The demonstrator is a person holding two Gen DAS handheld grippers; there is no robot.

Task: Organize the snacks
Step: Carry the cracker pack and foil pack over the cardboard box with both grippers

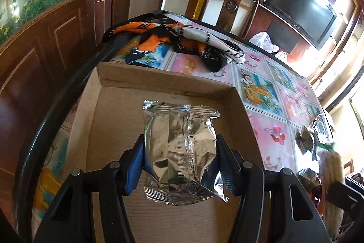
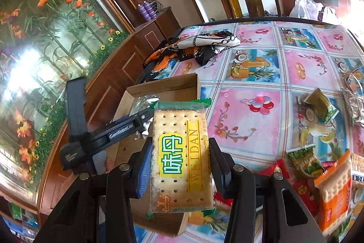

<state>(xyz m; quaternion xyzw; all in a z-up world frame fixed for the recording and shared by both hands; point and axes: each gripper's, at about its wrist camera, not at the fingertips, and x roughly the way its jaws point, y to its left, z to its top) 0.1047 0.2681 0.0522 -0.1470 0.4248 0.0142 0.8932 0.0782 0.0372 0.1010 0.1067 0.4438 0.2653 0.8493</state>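
Left wrist view: left gripper clenched on a crinkled silver foil snack packet above the open cardboard box; right wrist view: right gripper grasping a clear-wrapped, green-edged cracker pack labelled WEIDAN beside that box.

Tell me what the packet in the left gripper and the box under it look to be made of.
Silver packet: apparently metallised foil film, mirror-shiny, with sharp creases and crimped serrated ends. Box: plain brown cardboard, matte, with a raw folded wall edge. The left gripper pinches the packet by its sides above the box floor.
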